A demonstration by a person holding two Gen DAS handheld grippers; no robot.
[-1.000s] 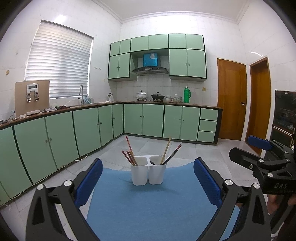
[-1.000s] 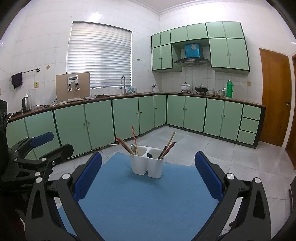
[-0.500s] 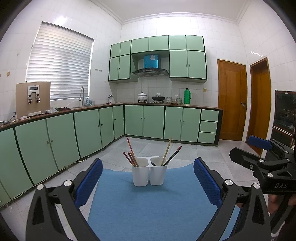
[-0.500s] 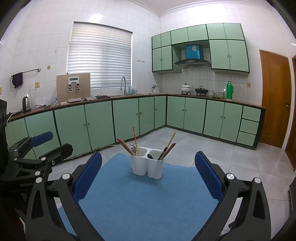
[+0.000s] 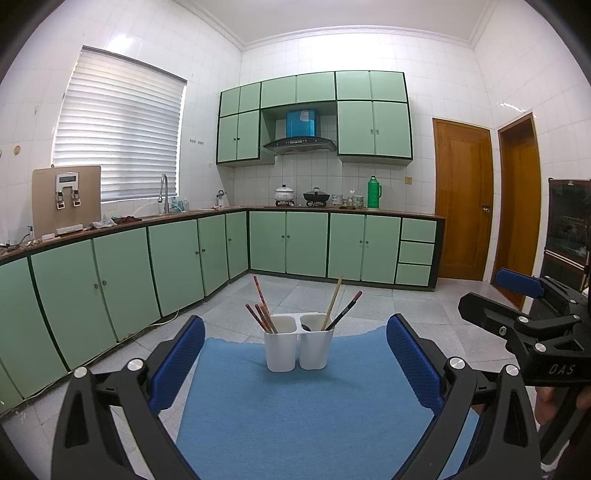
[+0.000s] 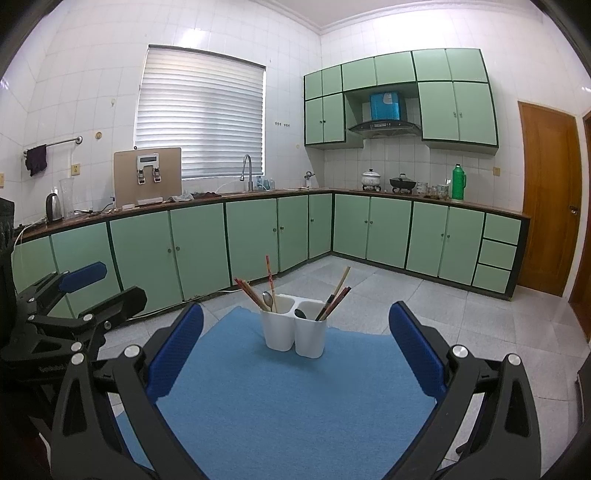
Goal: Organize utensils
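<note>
Both grippers, left point(image 5: 295, 354) and right point(image 6: 295, 345), were wide open, empty. The 2-cup holder point(image 5: 298, 347) stood on the blue mat point(image 5: 303, 406), chopsticks point(image 5: 263, 314) and spoon point(image 6: 267, 300) inside, ahead of both grippers.

Daylight is coming through the slatted window blind point(image 6: 199, 122), washing both views evenly and brightly, and further light seems to be falling from overhead, though no lamp is showing. The glossy white wall tiles point(image 5: 517, 74) are throwing back soft glare, strongest high on the walls and along the ceiling edge point(image 5: 351, 33). Shadows are staying faint; only a weak one is sitting under the white holder point(image 6: 293, 332) on the blue mat point(image 6: 288, 398). The fisheye lenses are bending the green cabinets point(image 5: 110, 284) and door frames point(image 5: 461, 199) into curves, and black vignetting is closing in at every corner. Focus is holding sharp across both views, with the far stove area perhaps slightly soft.
</note>
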